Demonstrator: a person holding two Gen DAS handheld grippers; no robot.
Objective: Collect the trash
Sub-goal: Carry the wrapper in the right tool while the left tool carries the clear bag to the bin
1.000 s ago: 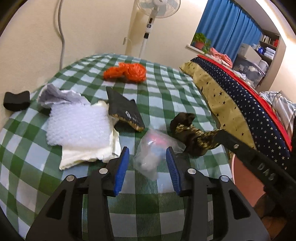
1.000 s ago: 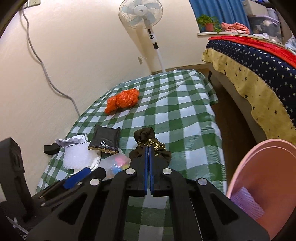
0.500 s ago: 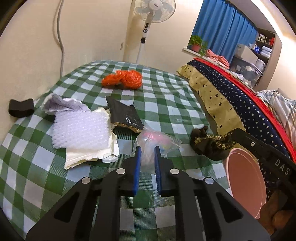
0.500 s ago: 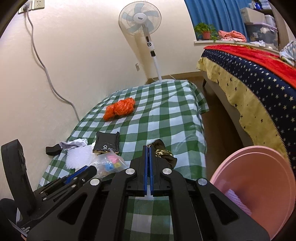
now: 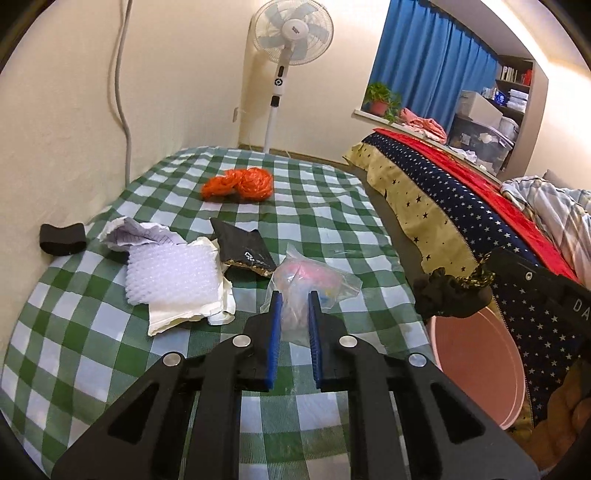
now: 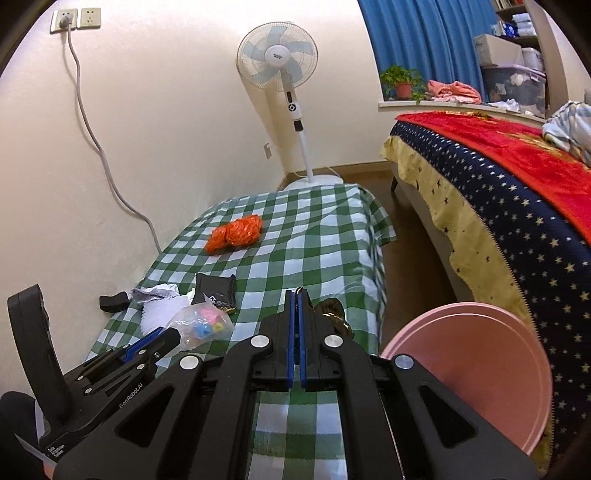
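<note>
A white pedestal fan (image 6: 277, 59) stands in the corner ahead of me, past the far end of the green-checked cloth (image 5: 325, 206). A grey cable (image 6: 96, 144) runs down the wall from a socket (image 6: 63, 20). To my right lies the bed, its star-patterned navy cover (image 6: 517, 236) topped with red. Blue curtains (image 5: 424, 70) hang behind a potted plant (image 6: 400, 81) on the sill, beside pink folded clothes (image 6: 454, 90).

Left tool (image 5: 293, 306) pinches narrowly; right tool (image 6: 295, 306) is clamped tight, raised alongside.
</note>
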